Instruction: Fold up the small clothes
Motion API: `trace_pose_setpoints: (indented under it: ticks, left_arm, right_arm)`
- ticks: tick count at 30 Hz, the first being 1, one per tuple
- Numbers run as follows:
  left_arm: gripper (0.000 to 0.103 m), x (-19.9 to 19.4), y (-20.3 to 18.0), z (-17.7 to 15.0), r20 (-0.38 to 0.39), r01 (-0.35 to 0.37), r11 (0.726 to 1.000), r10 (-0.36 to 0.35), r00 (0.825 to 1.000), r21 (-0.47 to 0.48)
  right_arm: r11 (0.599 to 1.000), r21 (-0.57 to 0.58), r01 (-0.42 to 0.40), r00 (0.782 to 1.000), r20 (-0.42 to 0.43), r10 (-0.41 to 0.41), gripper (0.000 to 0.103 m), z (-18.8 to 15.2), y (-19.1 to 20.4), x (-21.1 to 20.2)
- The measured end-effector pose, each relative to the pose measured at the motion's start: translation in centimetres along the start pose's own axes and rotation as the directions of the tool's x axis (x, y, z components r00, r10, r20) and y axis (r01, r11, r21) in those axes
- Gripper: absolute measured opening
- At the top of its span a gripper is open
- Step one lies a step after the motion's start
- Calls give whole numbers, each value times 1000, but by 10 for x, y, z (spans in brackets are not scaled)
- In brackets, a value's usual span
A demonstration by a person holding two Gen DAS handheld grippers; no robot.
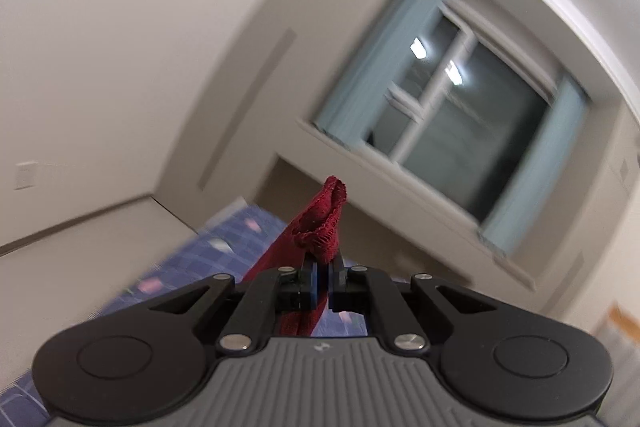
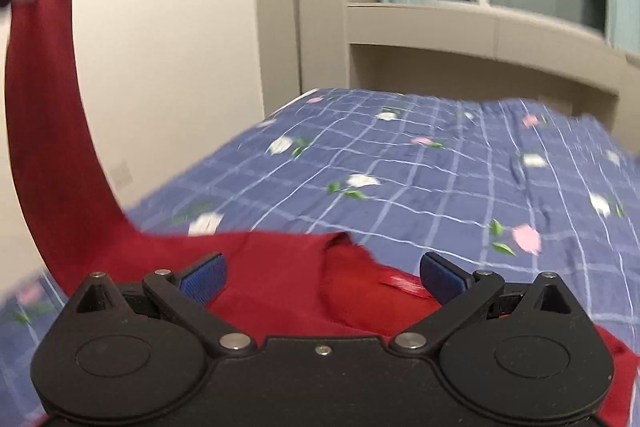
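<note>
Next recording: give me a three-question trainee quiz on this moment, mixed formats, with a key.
1. True or false: the left gripper is shut on the red garment.
2. The right gripper is: A) open above the garment, B) shut on the collar, C) out of view.
3. Fill in: the garment's lower part lies on the blue checked ____.

Key: 1 true; 2 A; 3 bedspread.

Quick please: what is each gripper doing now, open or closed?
Left gripper: closed on the red garment.
Right gripper: open, holding nothing, above the garment.
</note>
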State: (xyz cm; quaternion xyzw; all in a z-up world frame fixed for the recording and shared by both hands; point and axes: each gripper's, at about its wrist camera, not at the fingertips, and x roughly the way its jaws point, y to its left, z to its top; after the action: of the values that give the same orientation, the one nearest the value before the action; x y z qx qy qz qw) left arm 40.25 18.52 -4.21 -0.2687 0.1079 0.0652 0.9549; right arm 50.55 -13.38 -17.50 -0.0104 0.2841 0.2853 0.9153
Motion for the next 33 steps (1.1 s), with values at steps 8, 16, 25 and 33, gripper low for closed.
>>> trace_pose_setpoints:
  ticks: [8,16,25,33]
  left_arm:
    - [3,39,-117,-56,-191,149,964,-108,976,219]
    - [3,33,-178,-159,-392,263,905,-121,912,334]
    - [3,30,-190,-244,-520,323,832,-49,853,451]
    - [4,24,-190,-276,-544,347,772,-1,839,533]
  right_arm:
    - [964,253,-87,996,19,85,92,16,-88,-61]
    - [929,359,-95,995,-2,102,81,-6,-137,-102]
    - [835,531,-144,975,-70,212,79,-57,-168,-105]
    - [691,689,-218,939,-45,340,80,-72,-181,-97]
